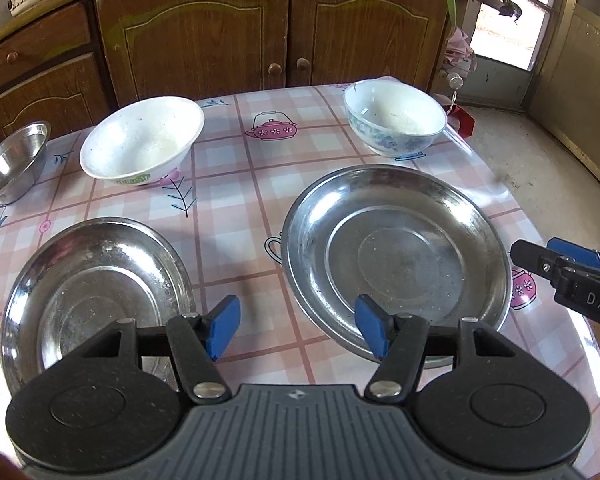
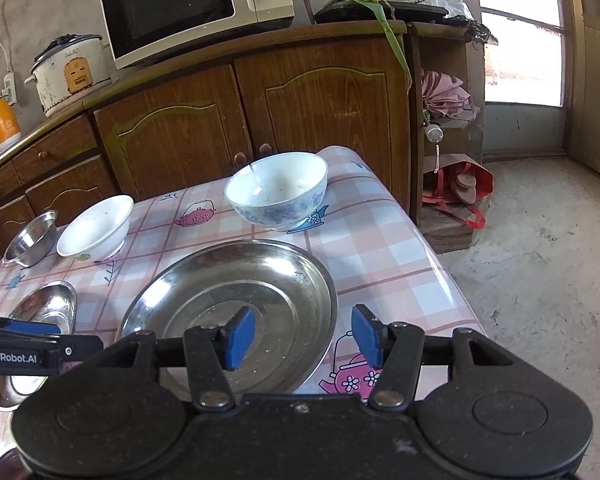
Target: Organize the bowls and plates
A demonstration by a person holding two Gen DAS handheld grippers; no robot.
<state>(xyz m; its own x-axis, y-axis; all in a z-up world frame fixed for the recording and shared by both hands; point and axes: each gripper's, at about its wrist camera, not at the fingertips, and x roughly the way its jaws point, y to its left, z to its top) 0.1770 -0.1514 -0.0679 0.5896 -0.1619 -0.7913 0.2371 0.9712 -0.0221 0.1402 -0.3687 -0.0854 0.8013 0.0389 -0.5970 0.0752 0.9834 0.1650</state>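
On a checked tablecloth (image 1: 236, 184), the left wrist view shows the left gripper (image 1: 298, 330) open and empty at 6 o'clock, between a small steel plate (image 1: 96, 280) at 8 o'clock and a large steel plate (image 1: 396, 256) at 3 o'clock; a white bowl (image 1: 140, 140), a blue-patterned bowl (image 1: 394, 118) and a small steel bowl (image 1: 14, 160) line the far edge. From the right wrist, the right gripper (image 2: 303, 338) hangs open, gripping nothing, over the large plate's near rim at 6 o'clock, the patterned bowl at 12 o'clock beyond.

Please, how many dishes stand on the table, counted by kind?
Round steel plates: 2
White ceramic bowls, one plain, one with blue pattern: 2
Small steel bowl: 1
Total: 5
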